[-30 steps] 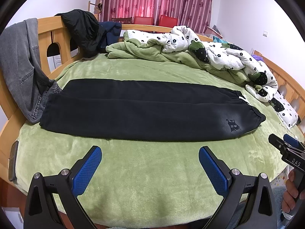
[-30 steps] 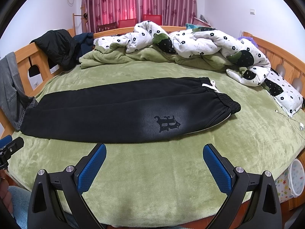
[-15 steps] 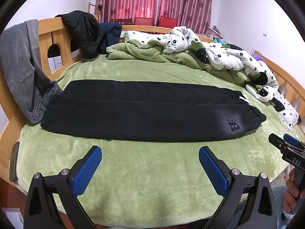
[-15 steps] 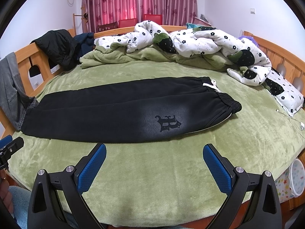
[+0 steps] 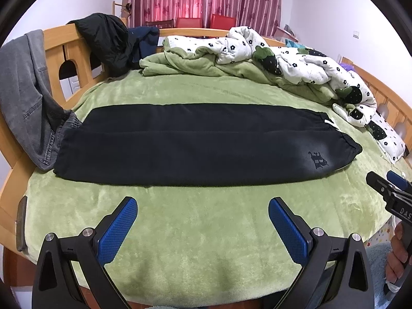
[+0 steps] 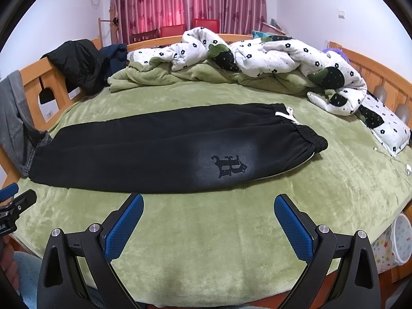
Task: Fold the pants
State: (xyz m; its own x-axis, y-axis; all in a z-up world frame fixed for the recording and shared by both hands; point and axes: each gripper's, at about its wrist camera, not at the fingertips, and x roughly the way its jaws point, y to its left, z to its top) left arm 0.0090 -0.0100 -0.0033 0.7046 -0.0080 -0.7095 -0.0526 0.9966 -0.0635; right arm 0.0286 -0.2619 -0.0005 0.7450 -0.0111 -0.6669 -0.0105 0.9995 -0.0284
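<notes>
Pants: the black pants [image 5: 200,141] lie flat across the bed [image 5: 206,231], already doubled leg over leg, waistband toward the right edge, cuffs toward the left edge, long side parallel to the near edge.
Left gripper: the left gripper [image 5: 202,221] hovers over bare blanket near the front edge, jaws wide, holding nothing.
Right gripper: the right gripper [image 6: 208,216] does likewise, spread wide and empty, just short of the logo [image 6: 229,166].
Step in hand: likely the approach for the crosswise fold. Pinch both layers at one end, each gripper at a corner, lift evenly and lay it square on the other end.
Hard to see: the cuffs touch or slip under the grey jeans [image 5: 28,97] hanging on the bed frame; which, I cannot tell. The waistband's underside is hidden.
</notes>
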